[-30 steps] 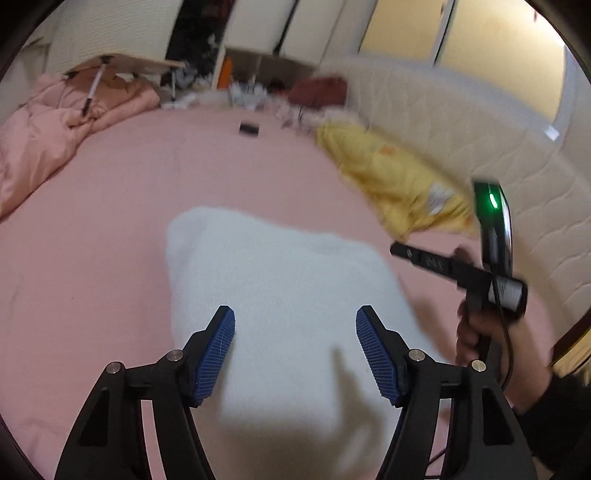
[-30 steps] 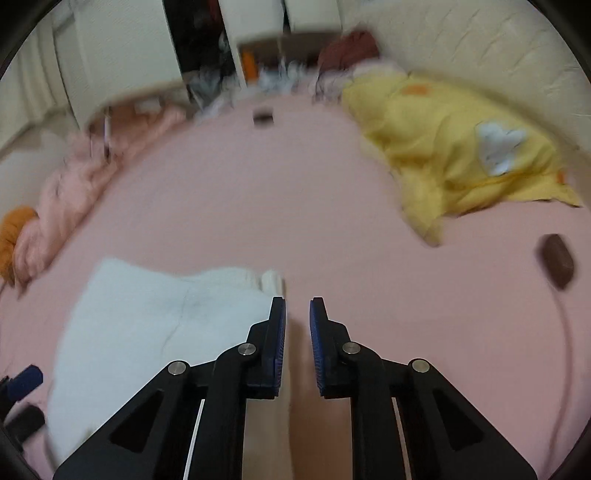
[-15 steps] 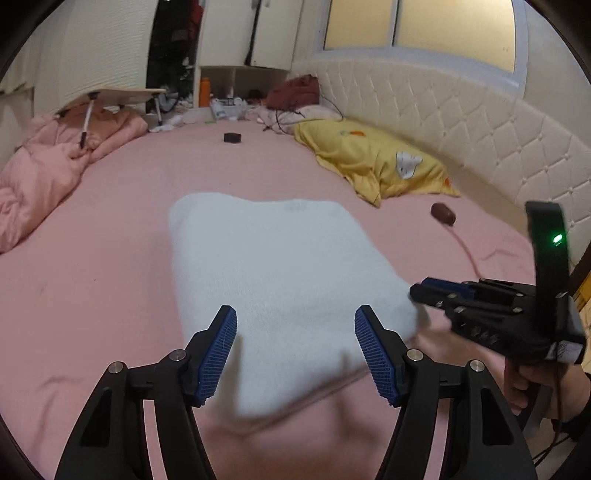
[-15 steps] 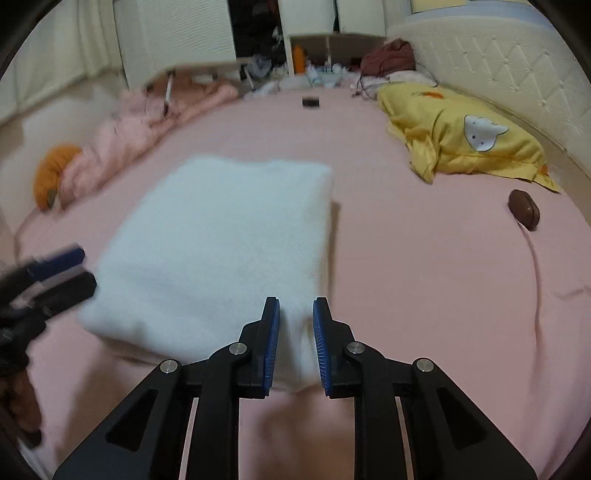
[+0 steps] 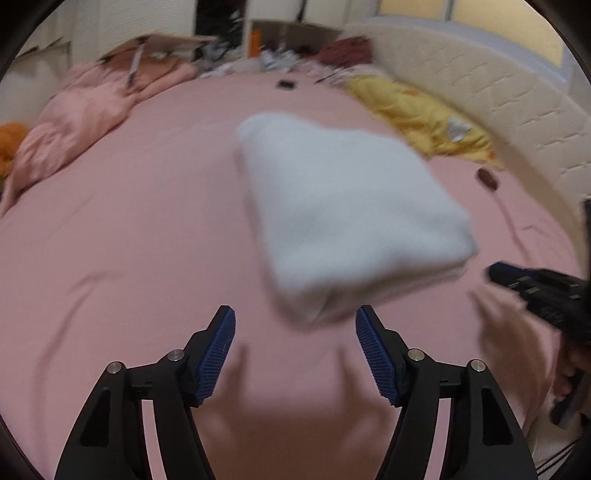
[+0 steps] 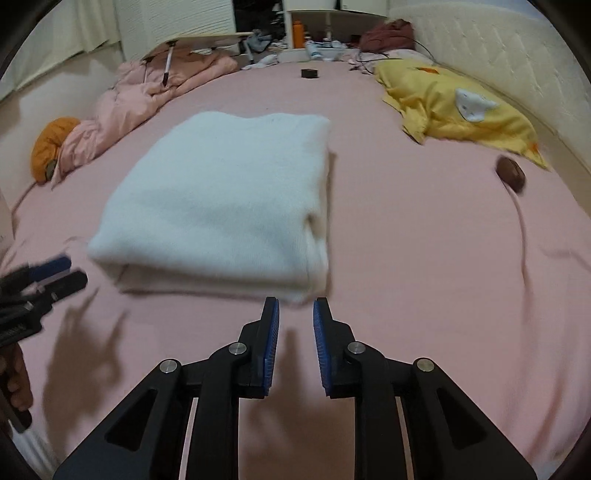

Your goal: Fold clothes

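Where the pink bedsheet [image 6: 424, 240] spreads out flat, one white fleece garment [image 6: 225, 199] lies folded into a thick rectangular stack, its layered edges facing the two grippers. The right gripper [image 6: 295, 328] hovers just short of the stack's near right corner, its blue-padded fingers parted by a narrow gap and holding nothing; the garment sits ahead of it and mostly to its left. The left gripper [image 5: 295, 339] has its jaws spread wide and empty, with the stack's near corner [image 5: 314, 295] just beyond the fingertips and the rest of the garment ahead and to the right, blurred in that view. Each gripper also shows at the edge of the other's camera, so two are counted in all. Beyond the garment, one yellow pillow [image 6: 461, 107] with a white cat-face patch rests at the right against the quilted cream headboard [image 6: 509, 48], and one small brown object [image 6: 511, 173] with a thin cord lies near it on the sheet. One crumpled pink duvet [image 6: 147, 99] is heaped at the left with one orange cushion [image 6: 51, 144] beside it. One small black box [image 6: 309, 73] sits far back on the bed, and one orange bottle [image 6: 297, 33] stands on a shelf behind. No writing or brand is readable anywhere.
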Motion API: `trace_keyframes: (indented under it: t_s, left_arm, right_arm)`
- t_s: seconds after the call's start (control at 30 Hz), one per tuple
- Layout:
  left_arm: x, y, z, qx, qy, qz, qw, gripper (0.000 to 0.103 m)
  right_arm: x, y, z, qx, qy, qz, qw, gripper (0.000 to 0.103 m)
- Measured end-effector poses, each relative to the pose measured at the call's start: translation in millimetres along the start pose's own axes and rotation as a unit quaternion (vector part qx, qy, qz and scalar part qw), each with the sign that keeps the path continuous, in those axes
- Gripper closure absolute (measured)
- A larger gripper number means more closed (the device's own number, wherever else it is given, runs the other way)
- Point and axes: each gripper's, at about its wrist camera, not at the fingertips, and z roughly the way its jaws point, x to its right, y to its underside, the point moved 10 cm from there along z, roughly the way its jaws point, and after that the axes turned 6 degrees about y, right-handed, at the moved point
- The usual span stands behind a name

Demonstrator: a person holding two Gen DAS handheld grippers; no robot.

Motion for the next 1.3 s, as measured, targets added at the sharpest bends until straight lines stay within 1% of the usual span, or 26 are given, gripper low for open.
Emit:
trace_keyframes:
  t_s: [0.03,0.1,0.13,0.17,0.2,0.23,0.27,0.3,0.33,0.37,0.43,0.5,0.57,0.67,0.77,1.07,1.3]
  left_arm:
    - [-3.0,7.2,-5.5,-0.003,-0.014,-0.006,0.9999,0.022]
    - [-1.9,23.9,-23.0,0.002,-0.03,-0.028,0.9992,0.018]
    - [0.8,30.5,-29.9,0.005,-0.032,-0.036,0.9988,0.012]
    - [4.6,38.4,-37.3,0.011,-0.037,-0.046,0.9982,0.004]
    - [9.9,46.7,-45.9,0.019,-0.049,-0.056,0.9971,0.002]
    - [14.0,53.4,-51.6,0.026,-0.058,-0.063,0.996,0.001]
    - [19.8,60.7,-56.6,0.032,-0.064,-0.069,0.9951,0.001]
    - [27.1,68.8,-60.5,0.038,-0.069,-0.071,0.9944,0.001]
    - [33.8,76.1,-62.5,0.041,-0.074,-0.069,0.994,0.001]
    - [39.9,82.3,-63.9,0.04,-0.081,-0.06,0.9941,0.001]
    - [48.4,89.4,-69.7,0.042,-0.1,-0.039,0.9934,0.001]
    - [54.7,88.2,-80.5,0.058,-0.118,-0.019,0.9912,0.001]
    - [59.4,84.7,-88.4,0.068,-0.115,-0.014,0.991,0.001]
    - [66.8,81.8,-100.7,0.08,-0.091,-0.035,0.992,0.001]
    - [68.2,82.5,-109.1,0.088,-0.078,-0.055,0.9915,0.001]
    - [57.8,94.2,-115.2,0.08,-0.078,-0.086,0.9899,0.001]
    - [47.6,103.1,-109.7,0.064,-0.084,-0.103,0.9891,0.001]
  right_arm:
    - [-2.4,6.0,-8.0,-0.002,0.001,0.009,1.0,0.079]
    - [-8.9,21.1,-23.2,-0.01,0.013,0.032,0.999,0.075]
    - [-12.1,27.3,-26.9,-0.017,0.024,0.04,0.999,0.07]
    - [-14.3,32.3,-31.3,-0.024,0.034,0.046,0.998,0.068]
    - [-16.5,36.9,-34.7,-0.029,0.042,0.05,0.997,0.066]
    - [-19.1,41.1,-36.9,-0.032,0.049,0.05,0.997,0.062]
    - [-22.9,46.6,-41.6,-0.032,0.053,0.048,0.997,0.055]
    - [-26.6,52.0,-47.9,-0.026,0.051,0.042,0.997,0.051]
    - [-30.2,55.8,-53.4,-0.02,0.046,0.034,0.998,0.044]
    - [-33.2,58.4,-58.5,-0.013,0.039,0.026,0.999,0.042]
    - [-40.7,62.5,-72.7,0.01,0.023,0.006,1.0,0.042]
    - [-45.4,63.9,-84.0,0.031,0.019,-0.013,0.999,0.042]
    - [-46.4,63.6,-91.2,0.04,0.02,-0.019,0.999,0.042]
    - [-44.9,59.9,-103.2,0.059,0.014,-0.011,0.998,0.042]
    - [-42.9,56.7,-109.0,0.068,0.014,-0.007,0.998,0.042]
    - [-41.6,55.1,-112.7,0.076,0.013,-0.009,0.997,0.042]
    - [-43.2,54.8,-110.3,0.075,0.008,-0.011,0.997,0.042]
